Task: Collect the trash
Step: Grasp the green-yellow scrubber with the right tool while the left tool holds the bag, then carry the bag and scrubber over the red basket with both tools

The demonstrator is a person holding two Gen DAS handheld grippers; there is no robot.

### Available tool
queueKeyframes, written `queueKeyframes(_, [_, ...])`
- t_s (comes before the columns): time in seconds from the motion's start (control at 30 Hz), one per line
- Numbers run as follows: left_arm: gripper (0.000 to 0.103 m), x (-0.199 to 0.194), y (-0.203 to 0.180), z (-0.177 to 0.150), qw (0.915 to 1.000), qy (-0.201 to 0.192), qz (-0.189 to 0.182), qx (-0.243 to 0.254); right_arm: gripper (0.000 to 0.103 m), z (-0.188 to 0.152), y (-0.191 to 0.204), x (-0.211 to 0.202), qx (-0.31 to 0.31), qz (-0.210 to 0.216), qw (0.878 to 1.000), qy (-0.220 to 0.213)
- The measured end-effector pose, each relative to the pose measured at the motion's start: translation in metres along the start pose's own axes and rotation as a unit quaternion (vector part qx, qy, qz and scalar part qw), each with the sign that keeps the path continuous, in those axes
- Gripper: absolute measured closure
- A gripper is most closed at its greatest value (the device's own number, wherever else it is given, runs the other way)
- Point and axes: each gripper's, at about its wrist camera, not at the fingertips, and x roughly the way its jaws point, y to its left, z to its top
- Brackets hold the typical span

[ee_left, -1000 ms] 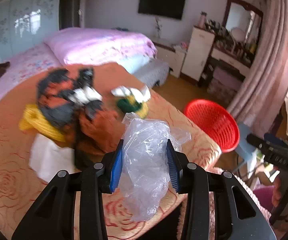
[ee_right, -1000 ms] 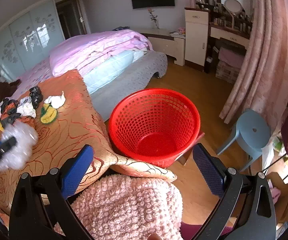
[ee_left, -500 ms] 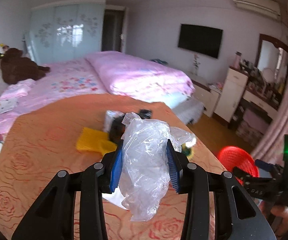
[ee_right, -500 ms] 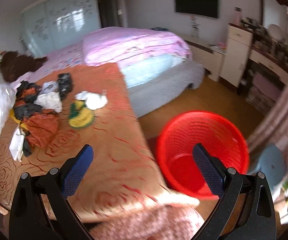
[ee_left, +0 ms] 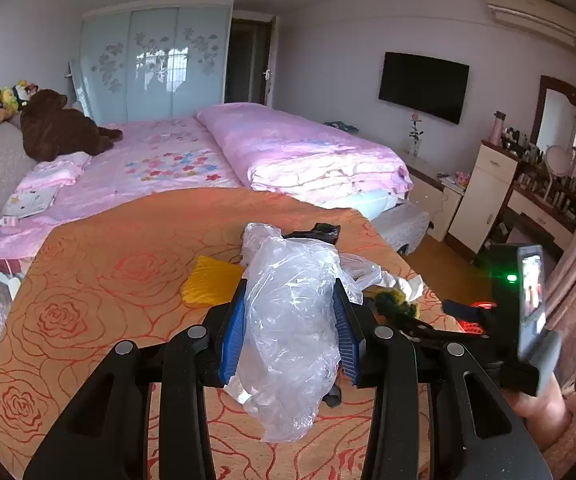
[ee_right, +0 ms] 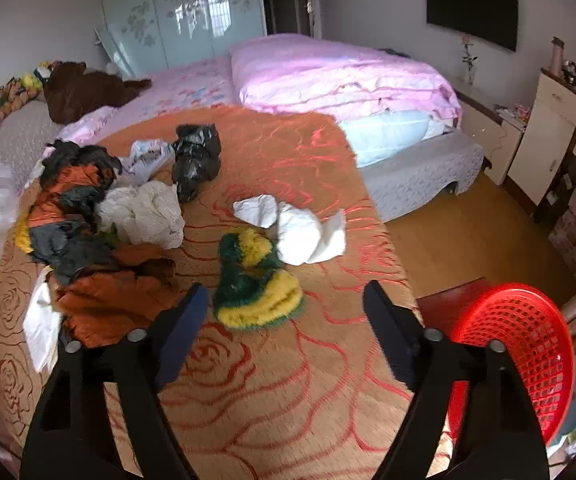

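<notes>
I am in the middle of the pickup step: my left gripper [ee_left: 289, 322] has its jaws pinched on a crumpled clear plastic bag [ee_left: 288, 328], the blue pads pressing its sides while the loose tail hangs down toward six o'clock, and it has not yet gone into the red plastic mesh basket [ee_right: 519, 356]. My right gripper [ee_right: 286, 332] is empty and its jaws are closing, with nothing between them but the orange rose-patterned bedspread [ee_right: 280, 396] below. In the right wrist view the nearest piece of trash, a green and yellow fuzzy wad [ee_right: 254, 280], lies just beyond the jaw tips at about eleven o'clock, nearer the left jaw, touching a crumpled white paper wad [ee_right: 295, 228] at twelve. Farther out at ten o'clock sits a heap of orange and black plastic bags [ee_right: 84, 240] with a white knitted cloth [ee_right: 144, 212] against it, and a black crumpled bag [ee_right: 196, 160] beyond that. The basket stands off the bed's corner at four o'clock of the right jaws, well apart from the trash. I judge the next move calls for bringing the right jaws forward and down so they straddle the fuzzy wad before they finish narrowing, otherwise they will nip only bedspread, then carrying both loads over to the basket.
</notes>
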Motion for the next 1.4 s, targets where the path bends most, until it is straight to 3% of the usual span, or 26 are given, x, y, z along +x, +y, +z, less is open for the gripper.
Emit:
queueKeyframes(0.13, [0.065, 0.000, 0.005, 0.000, 1.0000, 0.002, 0.002, -0.003, 0.052, 0.004, 0.008, 0.011, -0.007, 0.011, 1.000, 0.011])
queueKeyframes(0.33, [0.065, 0.003, 0.004, -0.001, 1.0000, 0.007, 0.004, -0.004, 0.062, 0.004, 0.011, 0.009, -0.012, 0.016, 1.000, 0.007])
queueKeyframes(0.63, [0.065, 0.005, -0.003, -0.004, 0.9999, 0.010, -0.003, 0.004, 0.062, -0.011, 0.006, -0.029, 0.006, 0.037, 0.999, -0.011])
queueKeyframes(1.4, [0.065, 0.016, -0.059, -0.001, 0.9964, 0.026, -0.064, 0.051, 0.062, -0.018, -0.039, -0.120, 0.061, -0.010, 0.994, -0.089])
